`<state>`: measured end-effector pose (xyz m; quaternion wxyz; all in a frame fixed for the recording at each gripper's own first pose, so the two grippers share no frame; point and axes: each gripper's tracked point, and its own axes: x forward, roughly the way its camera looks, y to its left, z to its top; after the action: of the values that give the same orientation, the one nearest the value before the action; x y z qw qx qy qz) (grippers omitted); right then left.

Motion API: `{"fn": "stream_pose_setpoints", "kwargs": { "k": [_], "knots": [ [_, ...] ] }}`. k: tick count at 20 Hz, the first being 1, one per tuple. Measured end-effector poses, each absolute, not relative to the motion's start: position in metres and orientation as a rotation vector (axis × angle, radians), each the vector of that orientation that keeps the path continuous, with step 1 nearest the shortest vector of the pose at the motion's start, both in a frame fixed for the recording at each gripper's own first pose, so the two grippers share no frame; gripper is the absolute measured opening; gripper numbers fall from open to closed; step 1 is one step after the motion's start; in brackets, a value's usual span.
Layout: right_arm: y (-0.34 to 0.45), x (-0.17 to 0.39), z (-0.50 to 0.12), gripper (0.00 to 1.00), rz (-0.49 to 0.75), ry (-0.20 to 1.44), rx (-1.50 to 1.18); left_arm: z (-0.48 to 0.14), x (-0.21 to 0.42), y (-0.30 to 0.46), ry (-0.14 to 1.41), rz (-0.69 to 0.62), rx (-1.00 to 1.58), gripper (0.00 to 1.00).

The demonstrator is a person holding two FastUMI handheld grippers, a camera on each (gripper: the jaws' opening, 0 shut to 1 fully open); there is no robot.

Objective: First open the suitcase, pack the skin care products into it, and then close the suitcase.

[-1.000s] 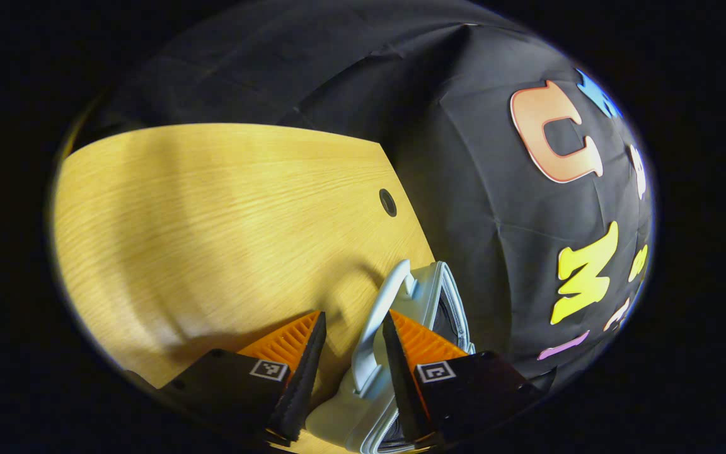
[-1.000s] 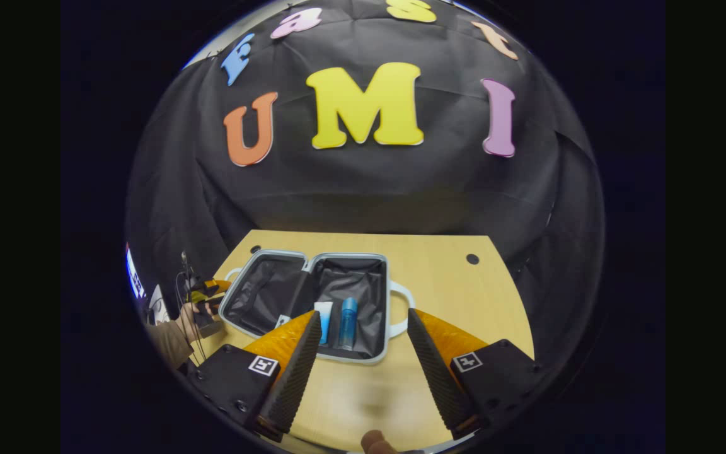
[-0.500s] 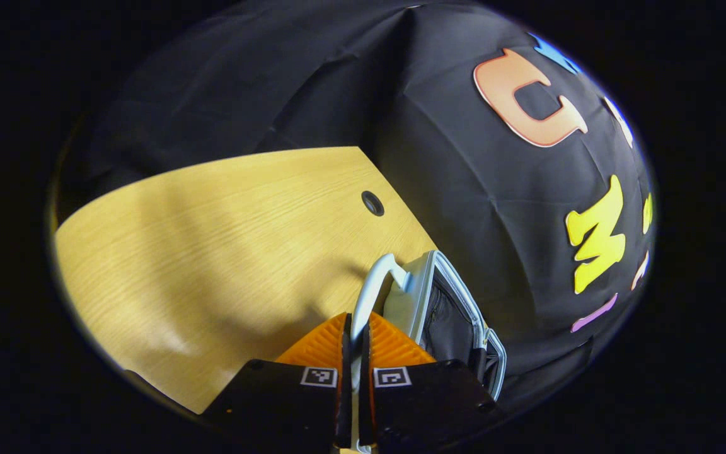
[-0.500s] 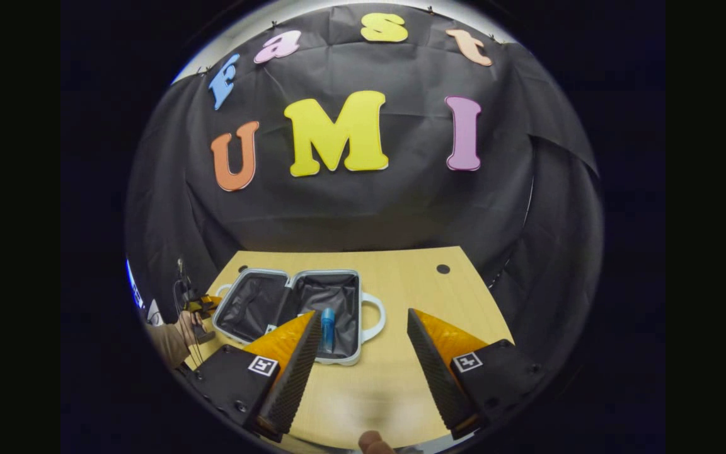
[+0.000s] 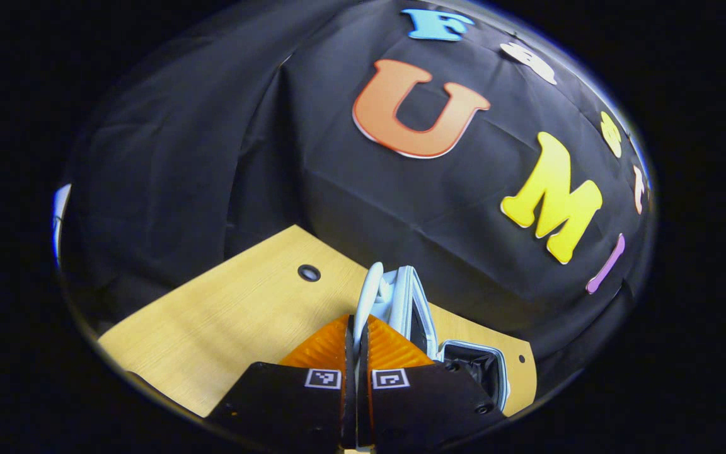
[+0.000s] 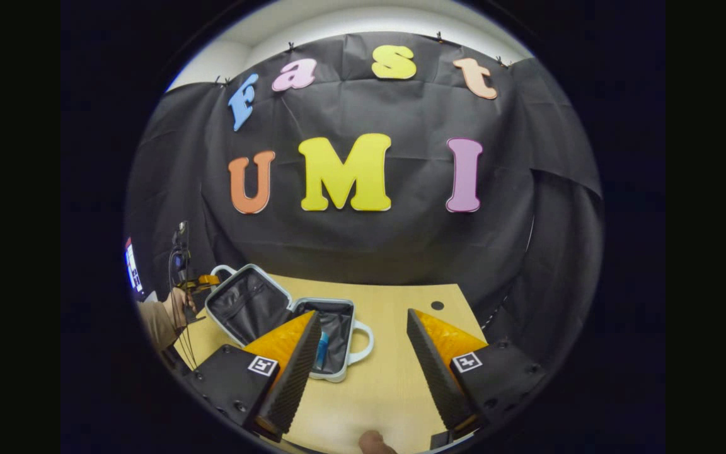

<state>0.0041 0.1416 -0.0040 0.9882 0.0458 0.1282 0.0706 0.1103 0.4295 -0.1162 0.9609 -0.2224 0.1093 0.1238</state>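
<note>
A pale suitcase (image 6: 338,375) with a black lining lies on the wooden table (image 6: 394,391). Its lid (image 6: 246,309) is tilted up off the table. A blue bottle (image 6: 322,350) lies in the base, partly hidden by my right gripper's finger. In the left gripper view my left gripper (image 5: 355,340) is shut on the lid's handle (image 5: 368,290), with the lid (image 5: 410,302) edge-on and the base (image 5: 473,366) to the right. My right gripper (image 6: 363,315) stands open in front of the suitcase, apart from it, with nothing between its fingers.
A person's hand and sleeve (image 6: 167,312) hold the left gripper at the suitcase's far left. The table has a round hole (image 6: 437,305) near its back right corner and another hole (image 5: 308,273) at its back left. A fingertip (image 6: 375,442) shows at the bottom edge.
My left gripper has shut on the lid's handle and raised the lid from flat to tilted up. My right gripper has drawn back from the suitcase and stays open.
</note>
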Motion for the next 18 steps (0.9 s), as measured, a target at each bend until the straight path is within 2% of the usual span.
{"fn": "stream_pose_setpoints", "kwargs": {
  "k": [3,6,9,14,18],
  "knots": [
    [0.112,0.003,0.005,0.82,0.133,0.223,0.124,-0.079,0.107,0.388,0.189,0.273,-0.310,0.04],
    [0.068,0.009,0.017,0.81,0.066,0.162,0.116,-0.053,0.106,0.344,0.171,0.300,-0.130,0.04],
    [0.043,0.007,0.021,0.81,0.048,0.139,0.145,-0.036,0.111,0.287,0.138,0.275,-0.002,0.04],
    [0.014,0.004,0.007,0.81,0.055,0.161,0.152,-0.035,0.117,0.199,0.130,0.223,0.125,0.04],
    [-0.010,-0.001,-0.005,0.81,0.052,0.177,0.154,-0.060,0.127,0.136,0.178,0.185,0.210,0.05]
  ]
}}
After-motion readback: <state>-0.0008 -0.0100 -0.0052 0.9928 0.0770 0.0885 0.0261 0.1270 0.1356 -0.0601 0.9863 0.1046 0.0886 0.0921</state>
